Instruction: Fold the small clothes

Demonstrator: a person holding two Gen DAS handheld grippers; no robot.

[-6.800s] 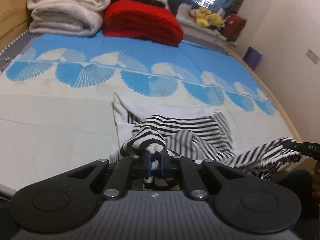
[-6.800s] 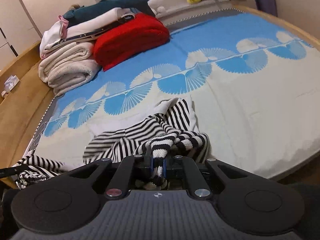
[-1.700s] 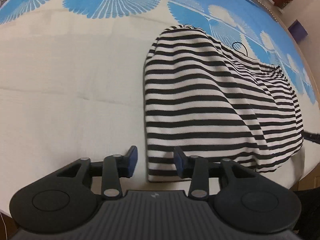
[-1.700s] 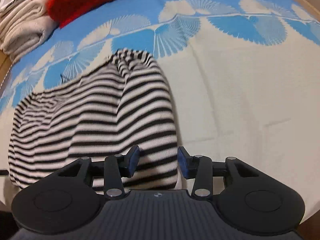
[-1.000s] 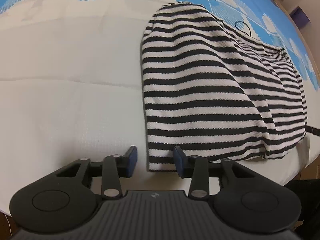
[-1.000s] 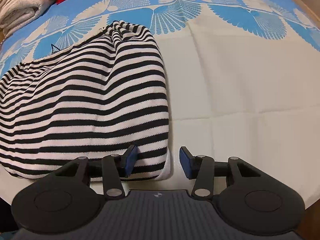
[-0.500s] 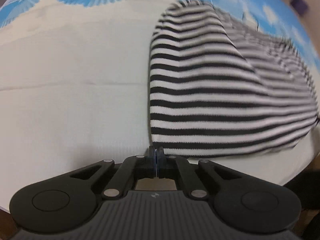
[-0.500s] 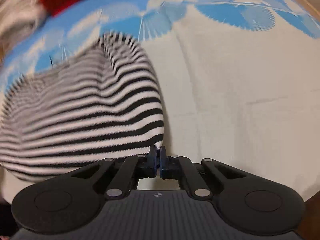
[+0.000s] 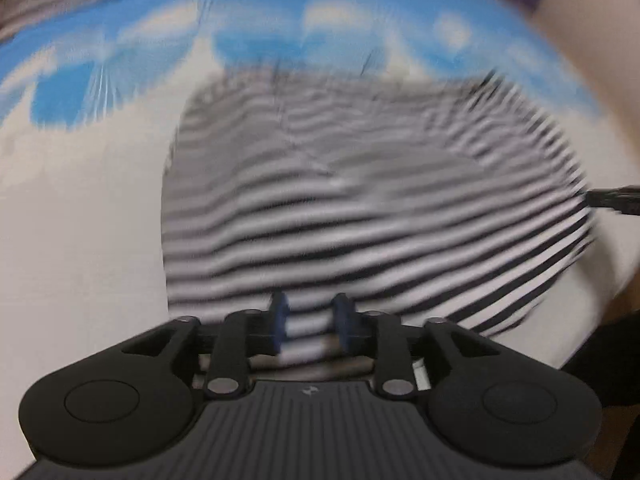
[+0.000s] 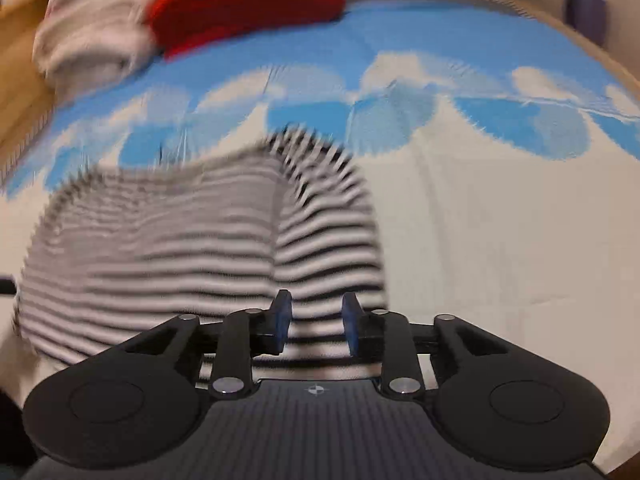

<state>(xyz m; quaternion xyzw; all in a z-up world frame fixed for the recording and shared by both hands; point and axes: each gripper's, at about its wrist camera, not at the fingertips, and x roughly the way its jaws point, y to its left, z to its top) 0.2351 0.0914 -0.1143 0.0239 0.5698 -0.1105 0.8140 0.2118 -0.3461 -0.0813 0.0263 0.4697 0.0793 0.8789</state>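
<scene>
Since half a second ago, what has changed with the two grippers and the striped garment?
Both grippers were shut just short of the near hem; now the left gripper and right gripper are open, moved forward so the hem of the striped garment shows between the fingers. Both views are motion-blurred. The garment still lies spread on the blue-and-white bedspread, the red blanket behind it.

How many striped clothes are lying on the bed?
1. A single striped top lies spread on the bed, right in front of both open grippers. Blur could hide something small.

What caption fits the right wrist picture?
Open right tongs over the near edge of a striped top on the bed.
</scene>
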